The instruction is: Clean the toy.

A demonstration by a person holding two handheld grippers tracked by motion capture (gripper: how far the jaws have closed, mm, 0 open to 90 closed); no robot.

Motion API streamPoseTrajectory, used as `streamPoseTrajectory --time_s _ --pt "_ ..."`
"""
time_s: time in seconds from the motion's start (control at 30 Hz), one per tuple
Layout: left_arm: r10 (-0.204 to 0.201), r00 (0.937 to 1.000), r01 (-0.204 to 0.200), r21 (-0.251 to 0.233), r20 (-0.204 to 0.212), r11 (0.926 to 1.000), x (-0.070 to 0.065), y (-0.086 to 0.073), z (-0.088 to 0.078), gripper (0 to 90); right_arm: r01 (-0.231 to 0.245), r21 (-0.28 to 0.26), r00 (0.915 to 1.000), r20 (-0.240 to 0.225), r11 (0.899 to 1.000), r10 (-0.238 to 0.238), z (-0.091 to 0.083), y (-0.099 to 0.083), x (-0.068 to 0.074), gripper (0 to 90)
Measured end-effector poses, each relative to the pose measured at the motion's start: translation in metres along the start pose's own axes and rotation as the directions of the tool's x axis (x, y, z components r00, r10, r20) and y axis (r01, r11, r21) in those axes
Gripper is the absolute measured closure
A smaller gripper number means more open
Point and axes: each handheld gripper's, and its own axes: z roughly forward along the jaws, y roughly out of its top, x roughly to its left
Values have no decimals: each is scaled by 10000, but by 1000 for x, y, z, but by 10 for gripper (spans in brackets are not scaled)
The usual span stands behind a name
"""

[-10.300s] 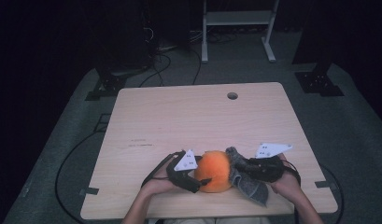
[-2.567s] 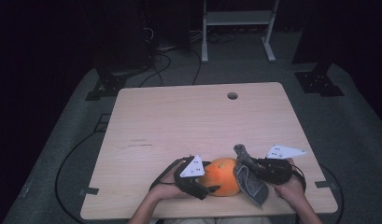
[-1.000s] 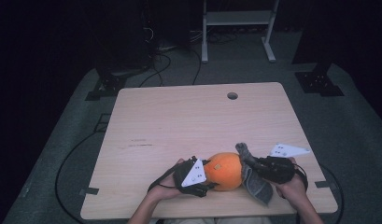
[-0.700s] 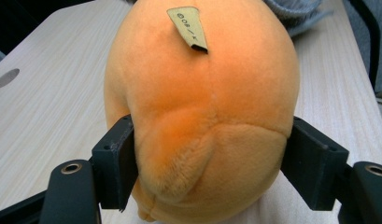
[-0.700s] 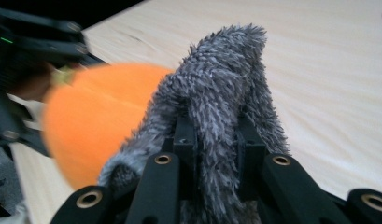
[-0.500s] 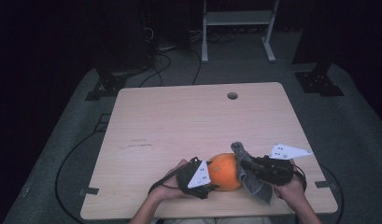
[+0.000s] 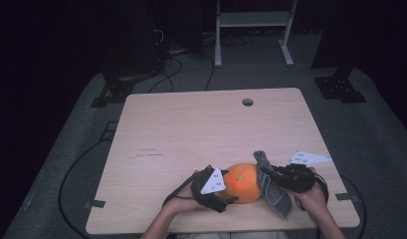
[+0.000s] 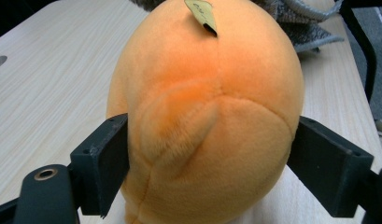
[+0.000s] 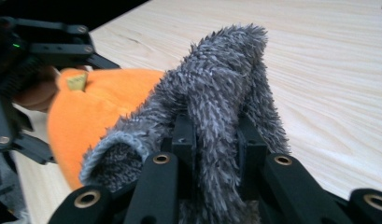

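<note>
A round orange plush toy (image 7: 243,181) lies on the wooden table (image 7: 191,129) near its front edge. My left gripper (image 7: 230,190) comes at it from the left. In the left gripper view its jaws have just been opening, and the pads (image 8: 107,158) still touch both flanks of the plush (image 8: 207,102). My right gripper (image 7: 270,174) is shut on a grey fuzzy sock (image 7: 274,191) right beside the toy. In the right gripper view the sock (image 9: 216,79) rises folded from between the closed jaws of that gripper (image 9: 215,135), with the plush (image 9: 100,102) just behind it.
A round cable hole (image 7: 248,102) sits near the table's far edge. Beyond the table stand a white metal frame (image 7: 253,30), black stand feet (image 7: 340,87) and loose cables (image 7: 171,64) on the dark floor. Both forearms rest at the front edge.
The left gripper's jaws stand wider around the plush than a second ago. The right gripper with the sock has shifted slightly beside the toy. The plush stays in place.
</note>
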Motion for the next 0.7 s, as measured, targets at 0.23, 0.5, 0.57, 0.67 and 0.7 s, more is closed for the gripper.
streamPoseTrajectory --time_s 0.23,0.5,0.57,0.67,0.7 --pt "-286 9996 286 -53 26 9996 2 -3 -2 178 -83 258 9987 507 9996 70 -9 -1 -11 734" --pt "-115 9999 116 -62 65 9999 0 -1 1 185 785 -686 9887 -1224 9946 -865 -16 22 24 729" --pt "-70 9999 71 -49 109 10000 0 -1 0 201 1114 -163 9919 -602 9936 -1122 -5 18 24 726" --pt "-193 9997 194 -116 120 9997 0 -1 1 208 701 34 9969 -352 9975 -699 -1 10 10 727" --pt "-234 9996 237 -152 139 9996 1 -1 1 207 583 154 9983 -76 9982 -582 -2 7 5 728"
